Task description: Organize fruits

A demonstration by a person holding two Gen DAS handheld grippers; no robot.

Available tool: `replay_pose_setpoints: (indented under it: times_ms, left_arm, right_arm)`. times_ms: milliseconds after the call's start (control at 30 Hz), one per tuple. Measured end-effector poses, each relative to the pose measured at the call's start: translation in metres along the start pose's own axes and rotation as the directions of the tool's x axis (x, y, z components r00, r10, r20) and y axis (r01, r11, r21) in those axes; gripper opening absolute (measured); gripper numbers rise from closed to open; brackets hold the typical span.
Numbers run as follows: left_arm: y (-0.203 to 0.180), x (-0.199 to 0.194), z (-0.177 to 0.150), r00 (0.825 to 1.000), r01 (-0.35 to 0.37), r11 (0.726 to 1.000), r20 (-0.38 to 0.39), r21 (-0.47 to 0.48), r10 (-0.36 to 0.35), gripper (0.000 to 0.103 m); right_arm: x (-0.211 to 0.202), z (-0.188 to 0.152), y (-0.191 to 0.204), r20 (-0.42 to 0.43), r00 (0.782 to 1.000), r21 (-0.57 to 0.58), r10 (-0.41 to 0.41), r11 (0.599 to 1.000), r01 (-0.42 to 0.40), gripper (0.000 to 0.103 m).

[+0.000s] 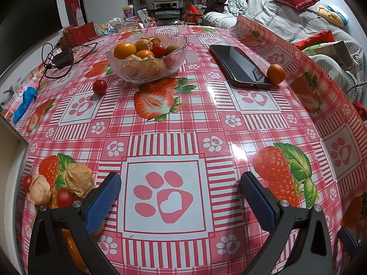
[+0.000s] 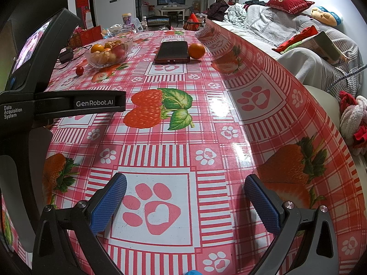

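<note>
A glass bowl (image 1: 146, 68) (image 2: 109, 57) far across the table holds oranges, papery husked fruits, a cherry tomato and a kiwi. A loose cherry tomato (image 1: 99, 87) (image 2: 79, 70) lies to its left. A small orange (image 1: 276, 73) (image 2: 196, 50) rests against a phone. By the left gripper's left finger sit two husked fruits (image 1: 78, 182) and small tomatoes (image 1: 64, 197). An orange (image 1: 73, 249) shows partly beneath that finger. My left gripper (image 1: 181, 197) is open over the cloth, holding nothing. My right gripper (image 2: 185, 199) is open too, with nothing between its fingers.
A dark phone (image 1: 238, 65) (image 2: 172, 51) lies right of the bowl. A black charger with cable (image 1: 62, 59) sits far left, and a blue object (image 1: 23, 105) lies near the left edge. The tablecloth's right side curls upward (image 2: 286, 105). The left gripper's body (image 2: 34, 105) fills the right view's left.
</note>
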State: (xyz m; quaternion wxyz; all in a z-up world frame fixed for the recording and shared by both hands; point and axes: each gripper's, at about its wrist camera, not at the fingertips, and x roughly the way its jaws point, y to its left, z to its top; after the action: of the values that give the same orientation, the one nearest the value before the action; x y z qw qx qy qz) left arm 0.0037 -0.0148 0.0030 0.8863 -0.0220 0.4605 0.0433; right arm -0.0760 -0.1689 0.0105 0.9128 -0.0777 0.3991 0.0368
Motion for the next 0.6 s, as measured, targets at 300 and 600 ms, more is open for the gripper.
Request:
replay_pose_setpoints:
  times_ms: [300,600]
  left_arm:
    - [0.0003,-0.0006,-0.0004,1.000,0.000,1.000,0.000,0.000,0.000,0.103]
    - [0.0003,-0.0006,-0.0004,1.000,0.000,1.000,0.000,0.000,0.000,0.103]
  right_arm:
    - [0.0000,0.0000,-0.0001,0.000,1.000,0.000,0.000,1.000,0.000,0.103]
    - [0.0000,-0.0001,-0.0001,0.000,1.000,0.000,0.000,1.000,0.000,0.103]
